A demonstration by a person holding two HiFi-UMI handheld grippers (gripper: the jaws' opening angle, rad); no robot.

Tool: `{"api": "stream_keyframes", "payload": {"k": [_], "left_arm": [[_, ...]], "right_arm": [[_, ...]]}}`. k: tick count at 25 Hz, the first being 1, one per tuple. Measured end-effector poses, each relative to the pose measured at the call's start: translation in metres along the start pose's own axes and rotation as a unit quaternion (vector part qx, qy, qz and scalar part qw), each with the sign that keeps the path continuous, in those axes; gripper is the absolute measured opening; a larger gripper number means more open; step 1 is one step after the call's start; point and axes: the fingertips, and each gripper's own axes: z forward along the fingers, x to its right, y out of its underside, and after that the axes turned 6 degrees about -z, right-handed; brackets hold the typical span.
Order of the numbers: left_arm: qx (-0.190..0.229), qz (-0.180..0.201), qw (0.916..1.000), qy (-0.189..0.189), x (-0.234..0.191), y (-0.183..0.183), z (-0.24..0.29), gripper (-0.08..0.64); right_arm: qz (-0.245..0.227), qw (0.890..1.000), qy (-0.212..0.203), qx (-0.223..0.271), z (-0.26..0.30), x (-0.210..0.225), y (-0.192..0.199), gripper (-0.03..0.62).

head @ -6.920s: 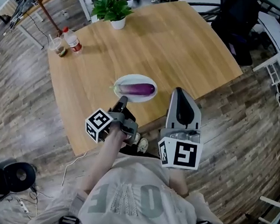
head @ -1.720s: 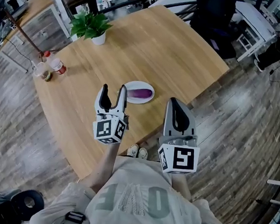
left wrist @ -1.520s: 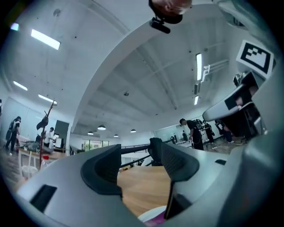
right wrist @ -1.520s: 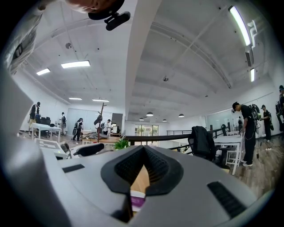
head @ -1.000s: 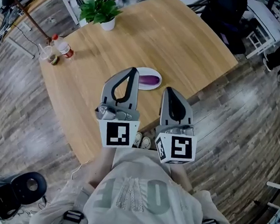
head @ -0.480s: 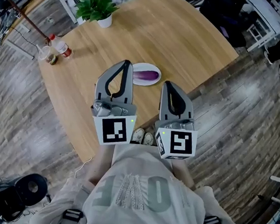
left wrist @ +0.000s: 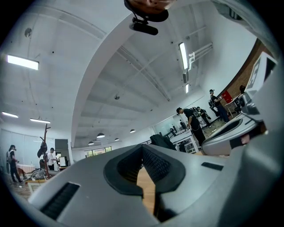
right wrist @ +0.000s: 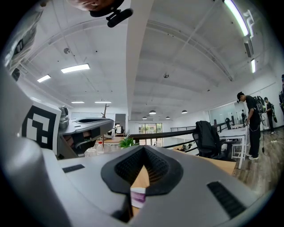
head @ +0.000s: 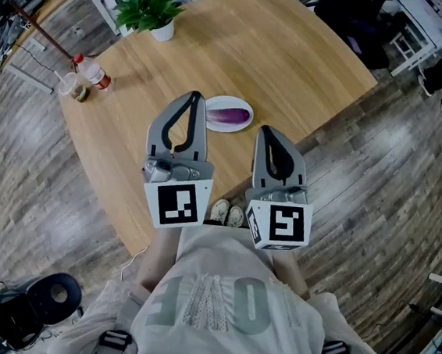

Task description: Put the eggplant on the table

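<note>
Glossy purple eggplant [head: 230, 117] on white oval plate [head: 224, 129]; left tongs [head: 193, 97], right tongs [head: 266, 130] closed, empty.

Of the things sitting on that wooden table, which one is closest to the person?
The white plate holding the purple eggplant; it lies nearest the front. The potted plant stands far beyond it, and the red-capped bottle and cup sit off at the left.
</note>
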Motion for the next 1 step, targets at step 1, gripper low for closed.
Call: {"api": "stream_keyframes", "payload": {"k": [1], "left_arm": [[-0.001, -0.003, 1.0000, -0.002, -0.0001, 0.0001, -0.0001, 0.008]], "right_arm": [[0.001, 1.000, 0.001, -0.001, -0.0006, 0.0009, 0.0005, 0.017]]}}
